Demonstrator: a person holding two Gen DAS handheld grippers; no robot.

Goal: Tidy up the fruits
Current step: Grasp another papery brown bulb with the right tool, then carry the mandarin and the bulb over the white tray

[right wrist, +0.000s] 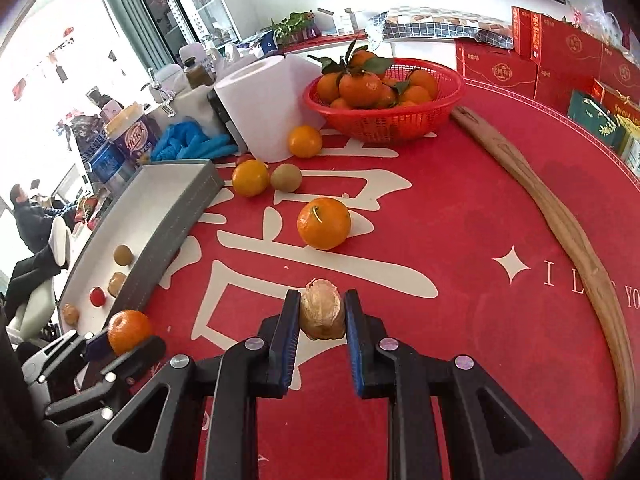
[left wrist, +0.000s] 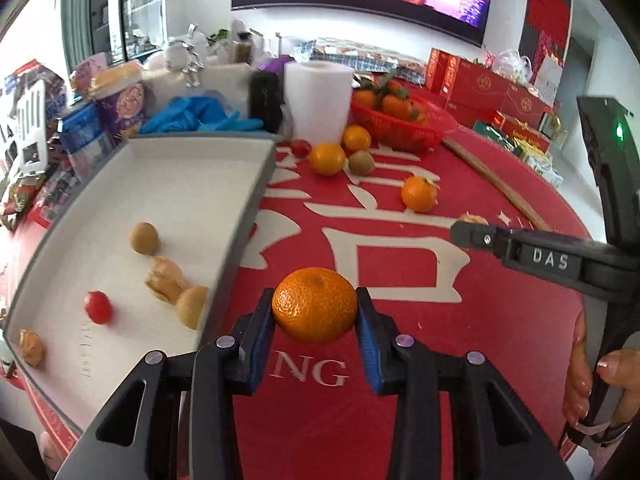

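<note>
My left gripper [left wrist: 315, 312] is shut on a mandarin [left wrist: 315, 305], held just above the red table mat beside the grey-walled white tray [left wrist: 192, 184]. My right gripper [right wrist: 322, 312] is shut on a tan, papery husked fruit [right wrist: 322, 315]. In the right wrist view the left gripper's mandarin [right wrist: 128, 331] shows at the lower left. The tray holds a kiwi [left wrist: 143, 238], a cherry tomato [left wrist: 97, 307] and several husked fruits [left wrist: 166, 280]. Loose on the mat lie a mandarin [right wrist: 323, 223], another orange fruit [right wrist: 250, 178], a kiwi [right wrist: 285, 177] and a third mandarin [right wrist: 305, 141].
A red basket [right wrist: 400, 120] of leafy mandarins stands at the back. A white paper roll [right wrist: 264, 108] and blue gloves [right wrist: 188, 142] sit behind the tray. A long wooden stick [right wrist: 560, 220] curves along the right. Red gift boxes [right wrist: 560, 56] line the far edge. A hand [left wrist: 600, 376] grips the right tool.
</note>
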